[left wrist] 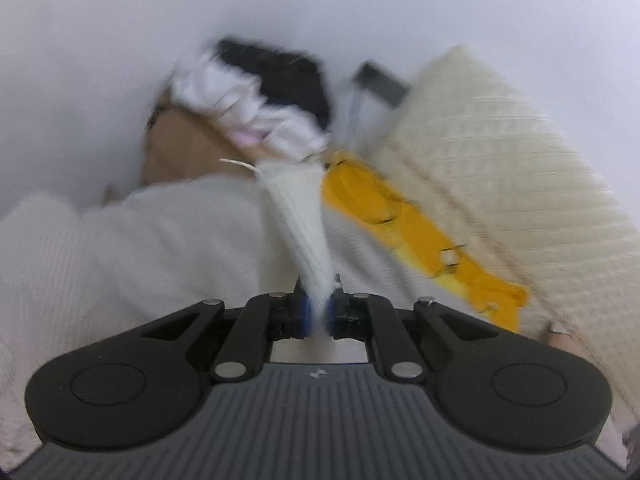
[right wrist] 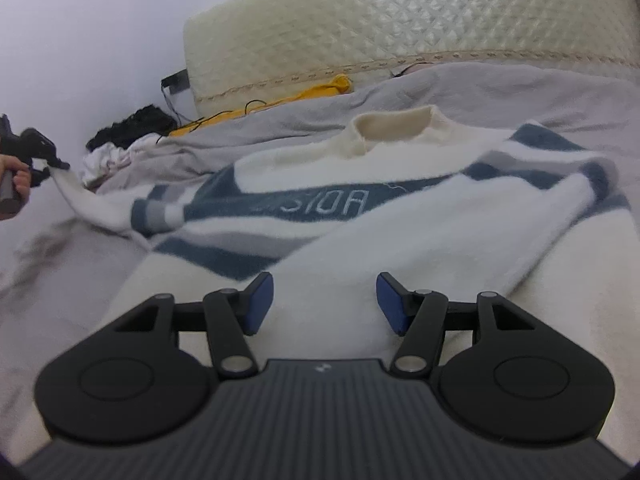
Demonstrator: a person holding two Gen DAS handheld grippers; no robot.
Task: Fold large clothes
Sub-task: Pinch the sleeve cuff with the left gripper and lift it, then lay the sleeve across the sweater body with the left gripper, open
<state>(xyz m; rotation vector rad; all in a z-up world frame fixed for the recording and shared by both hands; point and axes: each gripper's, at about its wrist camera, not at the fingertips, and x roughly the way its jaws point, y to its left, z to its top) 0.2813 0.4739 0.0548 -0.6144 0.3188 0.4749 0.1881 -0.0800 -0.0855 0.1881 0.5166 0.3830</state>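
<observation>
On the bed, over a grey sheet (right wrist: 480, 84), a white sweater (right wrist: 360, 216) with blue and grey stripes lies spread out, its cream collar (right wrist: 394, 128) toward the head of the bed and a line of pale letters across its blue chest band. One sleeve (right wrist: 86, 196) stretches toward the left edge of the bed, where the left gripper (left wrist: 319, 314) pinches the cuff: in the left wrist view the blue pads (left wrist: 305, 314) are pressed together on a bunched tongue of white ribbed knit (left wrist: 298, 220) that rises away from the jaws. In the right wrist view that same gripper appears at the far left, gripped by a hand (right wrist: 18, 178), with the sleeve hanging from it above the sheet. The right gripper (right wrist: 325, 300) hovers over the lower body of the sweater near the foot edge of the bed; its jaws stand apart, the blue pads (right wrist: 262, 300) either side of white knit and pressing on nothing. A quilted cream headboard (right wrist: 400, 20) stands upright at the head of the bed. Along its base lies a yellow cloth (right wrist: 316, 90). Near the head-left corner sits a heap of black and white clothes (left wrist: 260, 92), blurred in the left wrist view.
</observation>
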